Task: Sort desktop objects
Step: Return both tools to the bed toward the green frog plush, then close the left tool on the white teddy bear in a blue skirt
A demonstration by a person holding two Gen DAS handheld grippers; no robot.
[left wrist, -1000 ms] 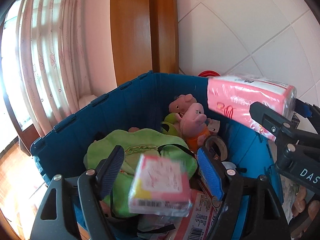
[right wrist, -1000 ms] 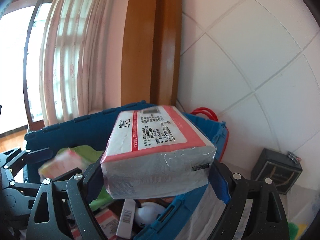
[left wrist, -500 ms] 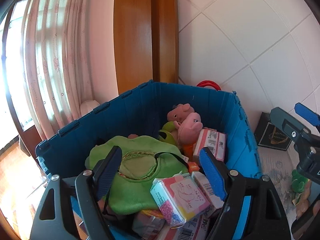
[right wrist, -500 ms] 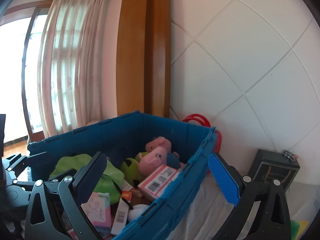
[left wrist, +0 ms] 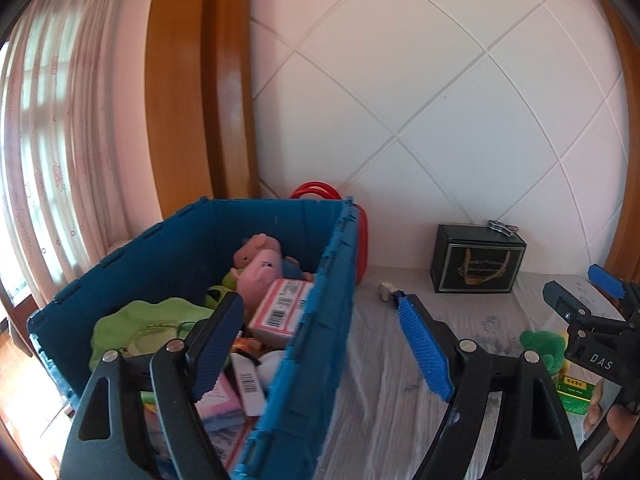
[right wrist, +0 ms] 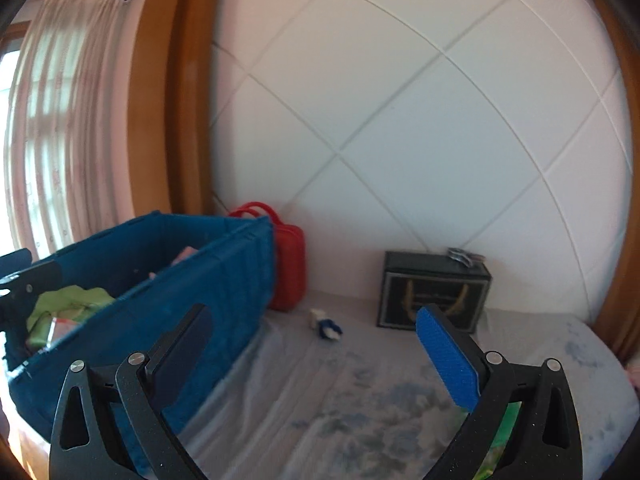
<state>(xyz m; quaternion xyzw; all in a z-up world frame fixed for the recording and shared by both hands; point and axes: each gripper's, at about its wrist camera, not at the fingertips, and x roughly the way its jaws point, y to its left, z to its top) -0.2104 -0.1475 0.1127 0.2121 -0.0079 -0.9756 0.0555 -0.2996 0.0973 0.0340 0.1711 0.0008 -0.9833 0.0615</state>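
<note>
- The blue crate (left wrist: 320, 320) sits at the left of the bed-like top and is already quite full: a pink pig plush (left wrist: 260, 266), a pink tissue pack (left wrist: 282, 310) and a green cloth (left wrist: 148, 320) lie inside it.
- The left gripper (left wrist: 320, 344) is open, with nothing between its jaws (one jaw hangs over the crate, the other over the sheet).
- The right gripper (right wrist: 320, 356) has just opened its jaws as wide as they go, and they are empty.
- Some things are not sorted yet: a small white and blue toy (right wrist: 326, 324) lies on the pale sheet (right wrist: 360, 392) near the far wall, a green plush (left wrist: 544, 344) and a green box (left wrist: 574, 394) lie at the right, by the right gripper.
- A black box (right wrist: 434, 292) stands by the far wall and a red case (right wrist: 286, 264) stands just behind the crate; I cannot tell if they need sorting.
- I think most of the job is done, with a few things left.
- The middle of the sheet is bare, so there is room to move there. The crate's tall right wall is close to the left gripper, so mind that edge.
</note>
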